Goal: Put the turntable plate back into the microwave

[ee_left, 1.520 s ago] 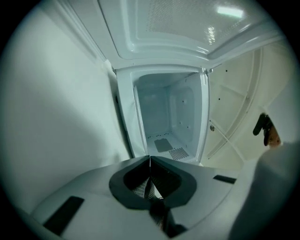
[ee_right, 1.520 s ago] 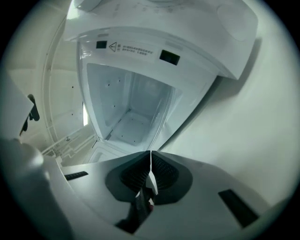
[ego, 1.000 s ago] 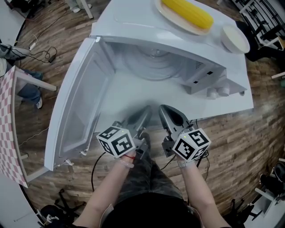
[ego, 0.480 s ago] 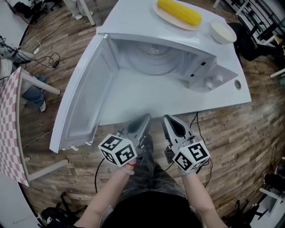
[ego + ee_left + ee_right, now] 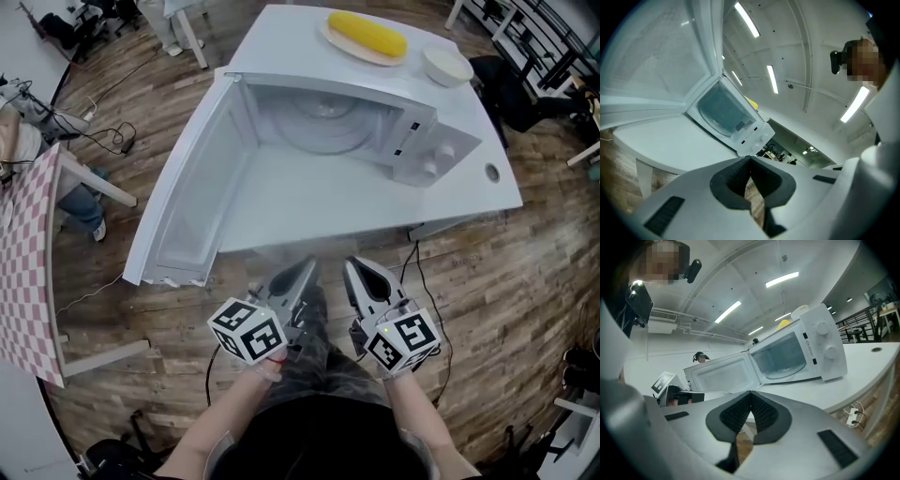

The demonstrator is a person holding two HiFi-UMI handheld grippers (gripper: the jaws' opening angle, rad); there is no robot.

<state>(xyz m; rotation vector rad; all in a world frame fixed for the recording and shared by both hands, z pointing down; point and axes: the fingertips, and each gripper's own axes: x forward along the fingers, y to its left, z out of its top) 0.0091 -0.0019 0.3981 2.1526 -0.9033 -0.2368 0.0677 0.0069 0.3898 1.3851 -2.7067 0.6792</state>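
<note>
Clamping nothing: left tool (image 5: 306, 266), right tool (image 5: 353, 266)

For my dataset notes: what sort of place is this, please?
Probably a lab or office, not a home kitchen: the microwave sits on a white table, with loose cables on the wooden floor.

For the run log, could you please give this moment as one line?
left claw: shut, empty | right claw: shut, empty | microwave door: open | turntable plate: inside cavity
</note>
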